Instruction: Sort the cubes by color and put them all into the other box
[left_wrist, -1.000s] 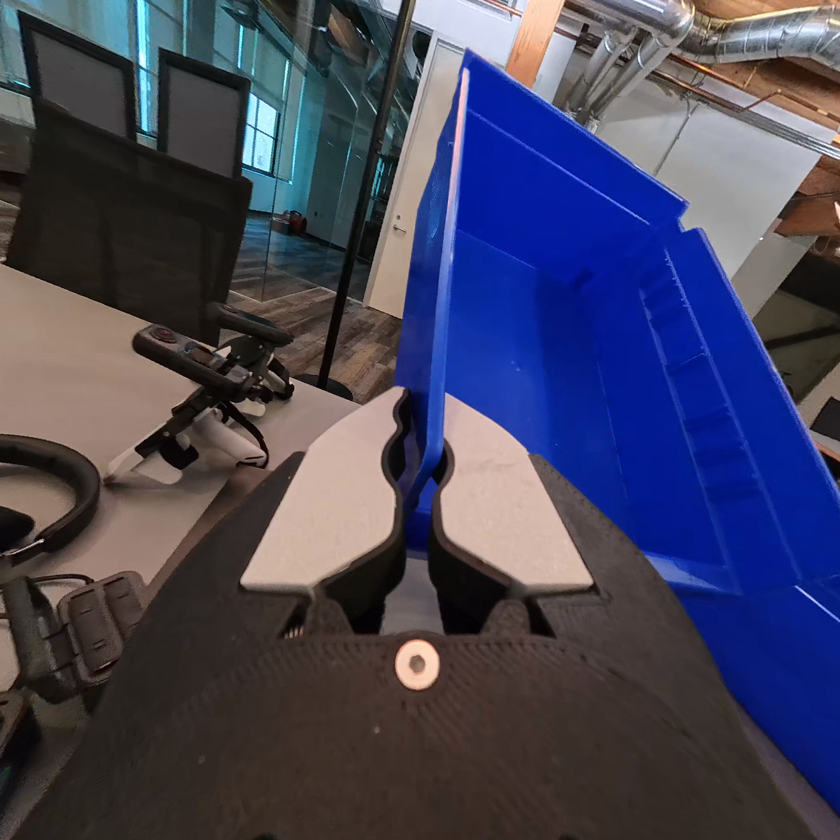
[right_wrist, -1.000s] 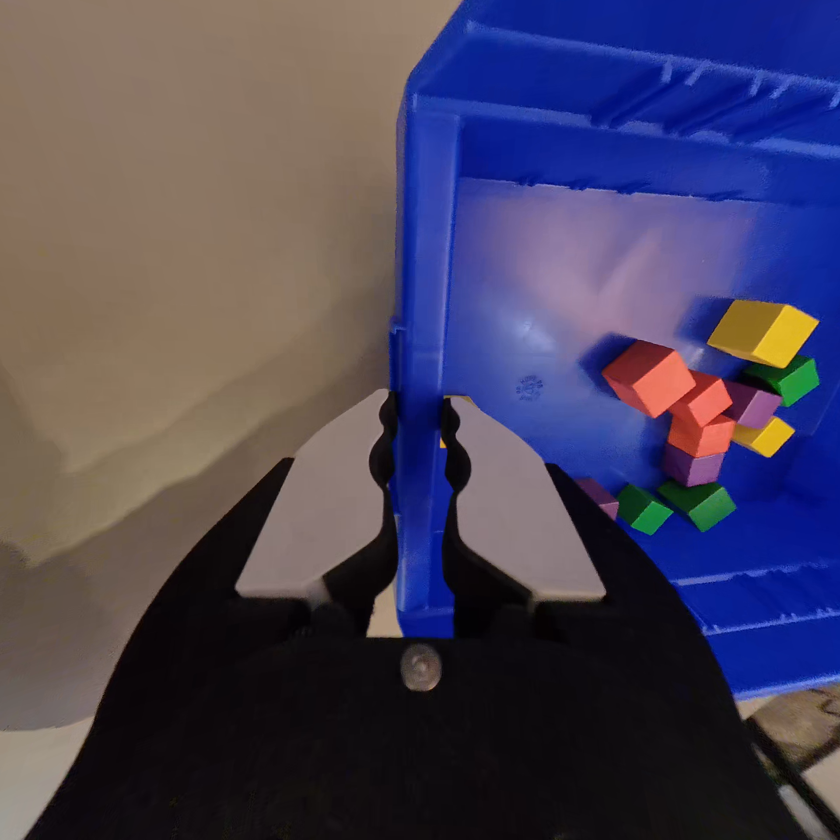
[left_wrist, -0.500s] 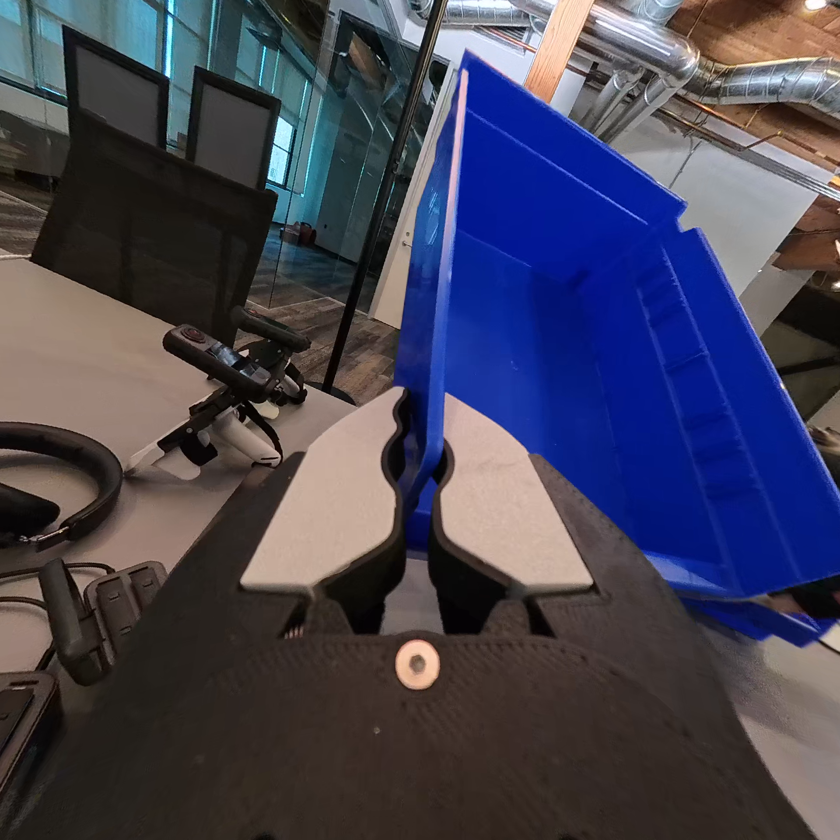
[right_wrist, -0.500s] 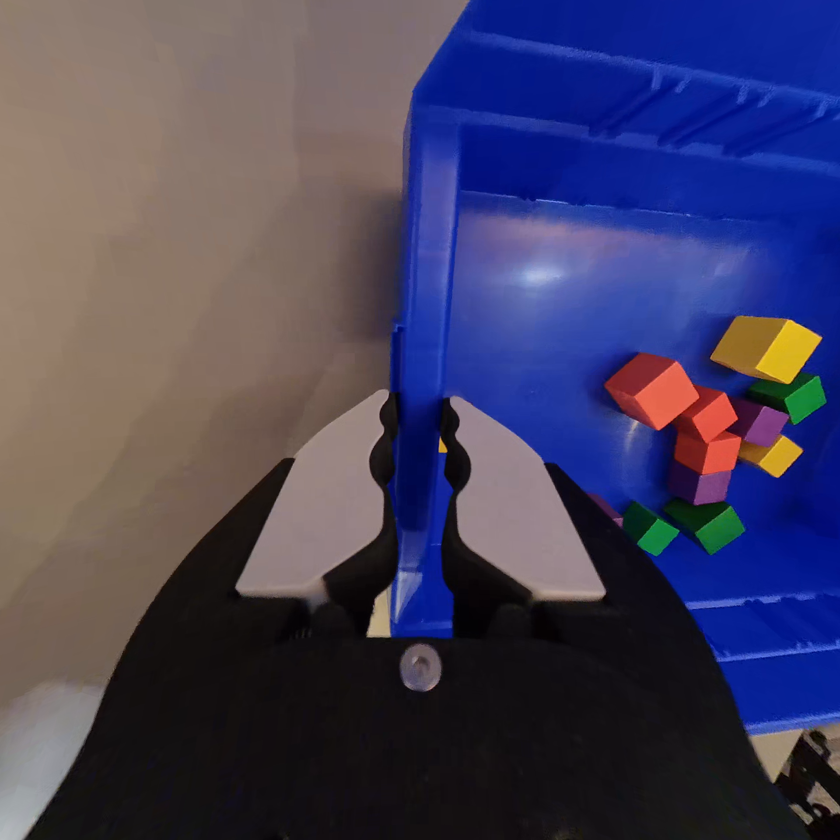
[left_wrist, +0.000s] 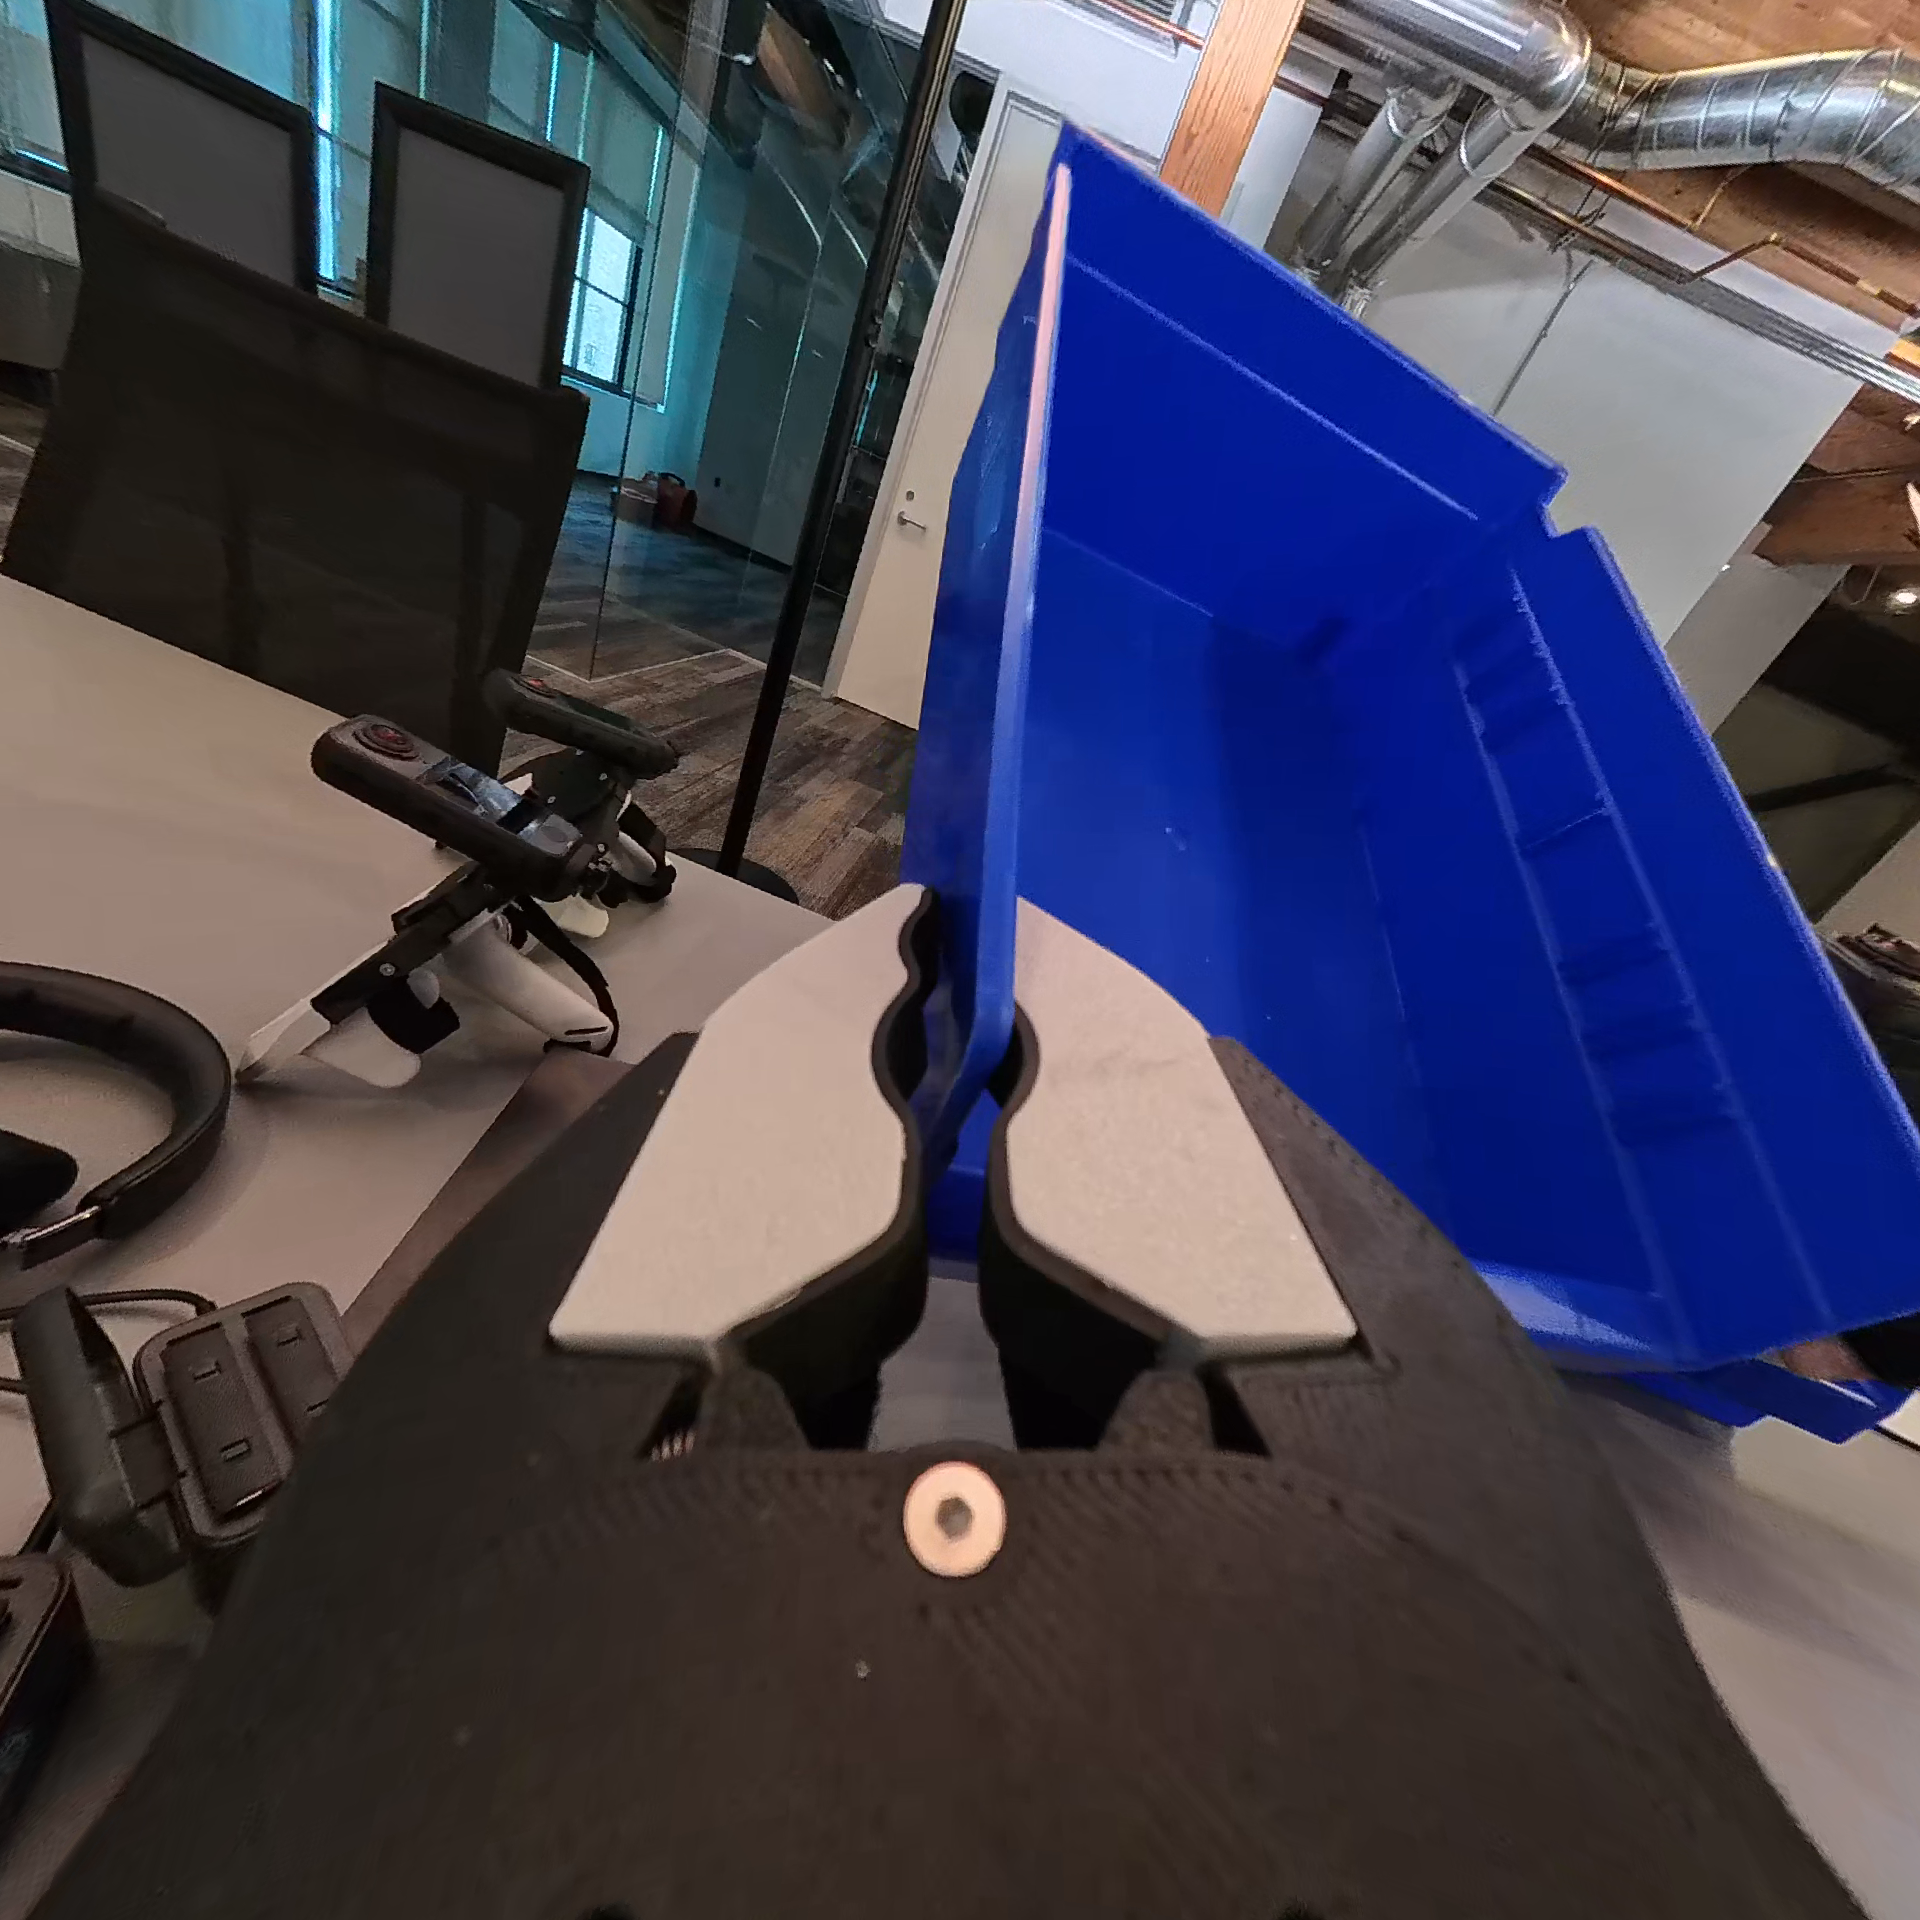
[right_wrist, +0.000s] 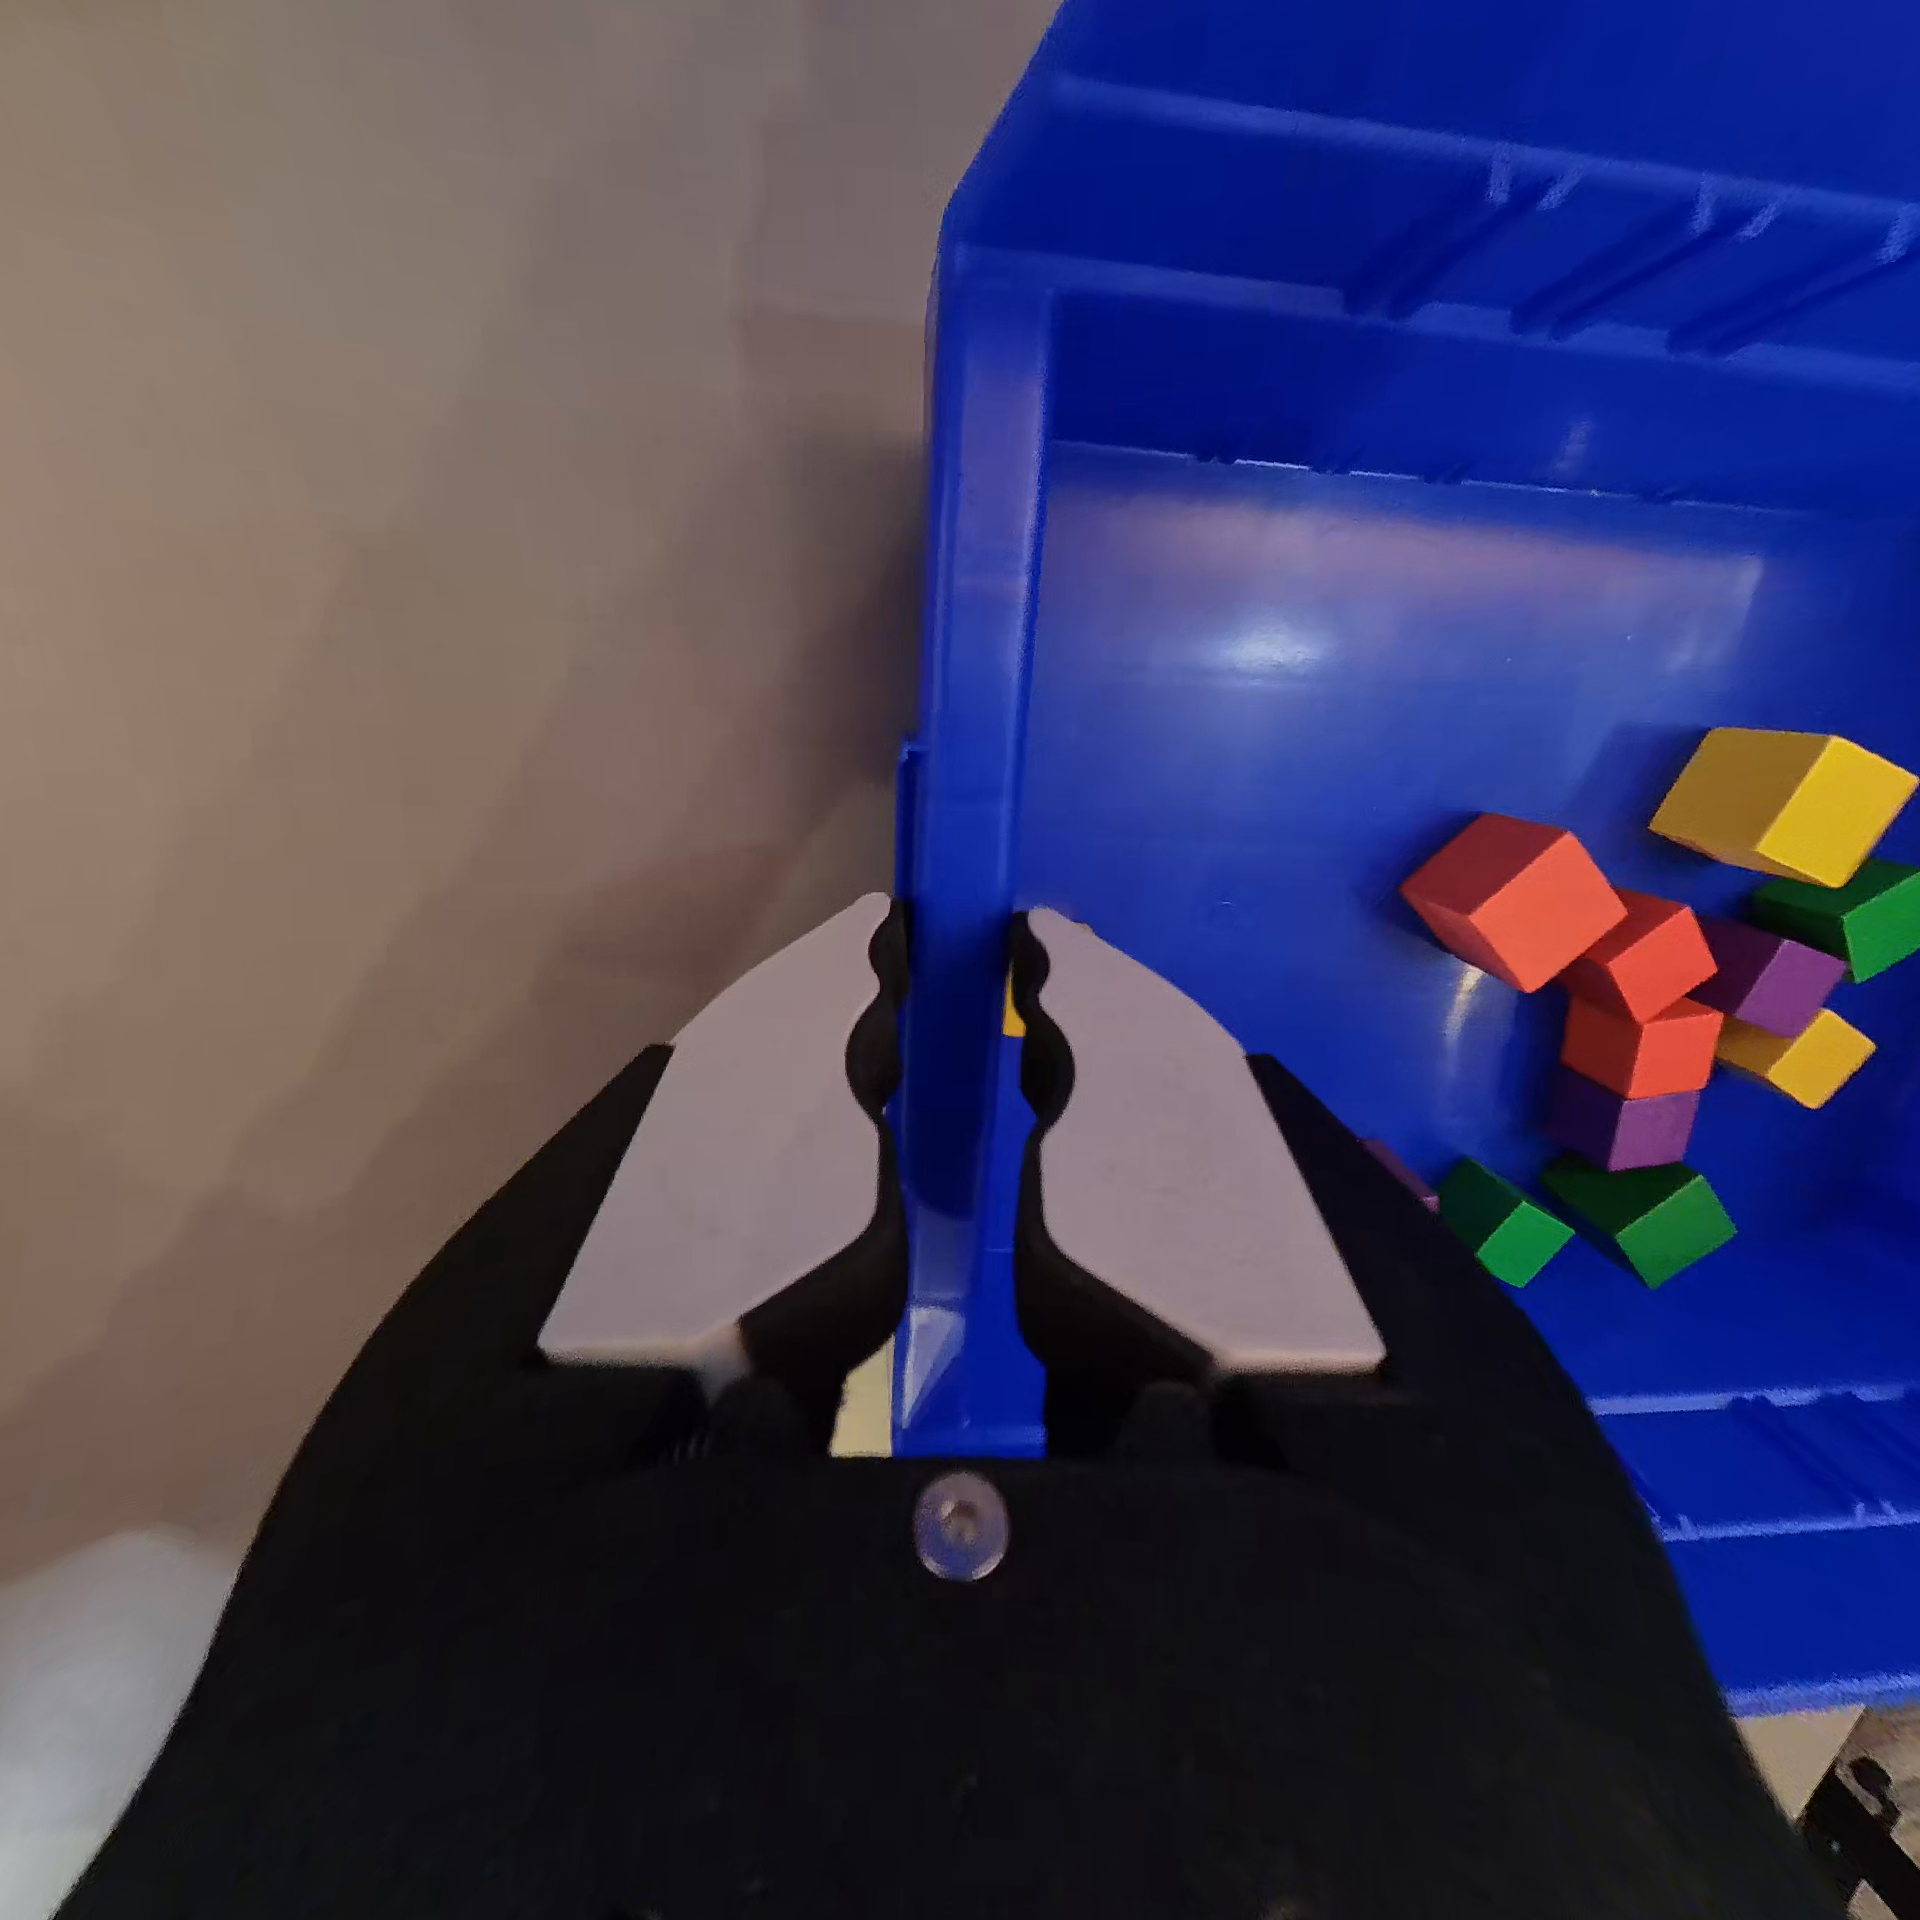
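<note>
Two tools clamp one blue box (right_wrist: 1299, 727): the left tool (left_wrist: 961, 1013) on one wall, the right tool (right_wrist: 956, 1023) on another. Over the last second its tilt barely changed; the cubes (right_wrist: 1642, 1029) still huddle low inside, unsorted.

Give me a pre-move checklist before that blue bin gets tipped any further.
1. Left tongs clamped on the blue plastic bin's wall: ok.
2. Right tongs clamped on the bin rim: ok.
3. Coloured wooden cubes all inside, heaped at one side: ok.
4. Cubes sorted by colour: not ok; red, yellow, green, purple are mixed.
5. Receiving box in place: cannot tell, none in view.
6. Black headphones and the spare handheld gripper on the grey table stand apart from the bin: ok.
</note>
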